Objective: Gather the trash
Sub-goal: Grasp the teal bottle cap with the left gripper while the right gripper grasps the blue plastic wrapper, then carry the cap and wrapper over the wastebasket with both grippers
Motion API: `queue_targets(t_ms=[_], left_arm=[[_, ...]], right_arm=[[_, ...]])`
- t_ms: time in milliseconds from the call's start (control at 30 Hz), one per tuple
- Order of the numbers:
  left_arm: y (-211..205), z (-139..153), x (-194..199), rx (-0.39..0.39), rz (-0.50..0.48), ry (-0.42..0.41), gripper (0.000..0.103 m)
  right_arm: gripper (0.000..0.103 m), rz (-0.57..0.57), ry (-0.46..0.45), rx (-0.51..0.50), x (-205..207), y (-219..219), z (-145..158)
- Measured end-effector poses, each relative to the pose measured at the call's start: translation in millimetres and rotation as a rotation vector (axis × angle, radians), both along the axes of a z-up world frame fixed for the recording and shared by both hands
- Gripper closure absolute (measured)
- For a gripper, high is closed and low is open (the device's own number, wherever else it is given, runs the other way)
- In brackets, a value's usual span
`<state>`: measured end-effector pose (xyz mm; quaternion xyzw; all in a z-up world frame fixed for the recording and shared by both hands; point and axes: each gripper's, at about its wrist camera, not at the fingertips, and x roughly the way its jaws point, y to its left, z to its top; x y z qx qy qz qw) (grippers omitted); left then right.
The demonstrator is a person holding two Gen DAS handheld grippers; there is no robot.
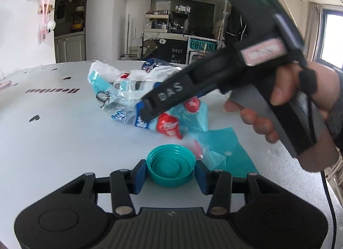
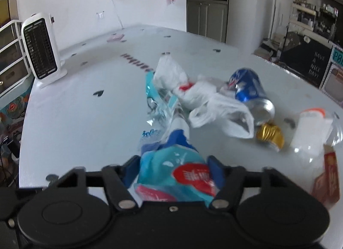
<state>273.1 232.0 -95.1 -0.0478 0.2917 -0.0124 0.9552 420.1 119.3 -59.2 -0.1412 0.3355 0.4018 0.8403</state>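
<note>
White worktop (image 1: 53,141) with trash, left hand-held gripper (image 1: 171,173) squeezing a teal cap (image 1: 171,167) at 6 o'clock, right hand-held gripper (image 2: 172,173) with a blue wrapper (image 2: 171,163) between its fingers, can (image 2: 248,90) at 2 o'clock.

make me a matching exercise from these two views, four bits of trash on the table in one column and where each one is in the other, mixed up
Things:
1. teal cap
2. teal snack wrapper
3. blue can
4. gold cap

Places:
A. lying on its side behind the white plastic bag
B. between the pads of the left tongs
C. on the table just in front of the can's open end
D. bunched between the fingers of the right tongs

Pairs: 1-B, 2-D, 3-A, 4-C
</note>
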Motion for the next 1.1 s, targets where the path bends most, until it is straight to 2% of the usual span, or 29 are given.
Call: queue_targets(t_ms=[100,167,267,467,700,1100], left_arm=[[5,1,-3,-0.003,0.015,0.007,0.054],[9,2,-6,-0.010,0.031,0.011,0.054],[15,6,-13,-0.017,0.059,0.005,0.054],[14,20,-29,-0.025,0.097,-0.019,0.054],[-3,38,-44,-0.005,0.099,-0.045,0.054],[-48,66,-63,0.031,0.074,-0.067,0.054]], right_arm=[[0.052,-0.014,-0.004,0.019,-9,-6,2],[0.065,-0.028,-0.022,0.018,-17,-12,6],[0.072,-0.047,-0.043,0.013,-29,-23,9],[0.075,-0.090,-0.088,0.054,-59,-54,30],[0.075,-0.181,-0.114,0.097,-91,-102,62],[0.075,-0.334,-0.103,0.157,-136,-190,79]])
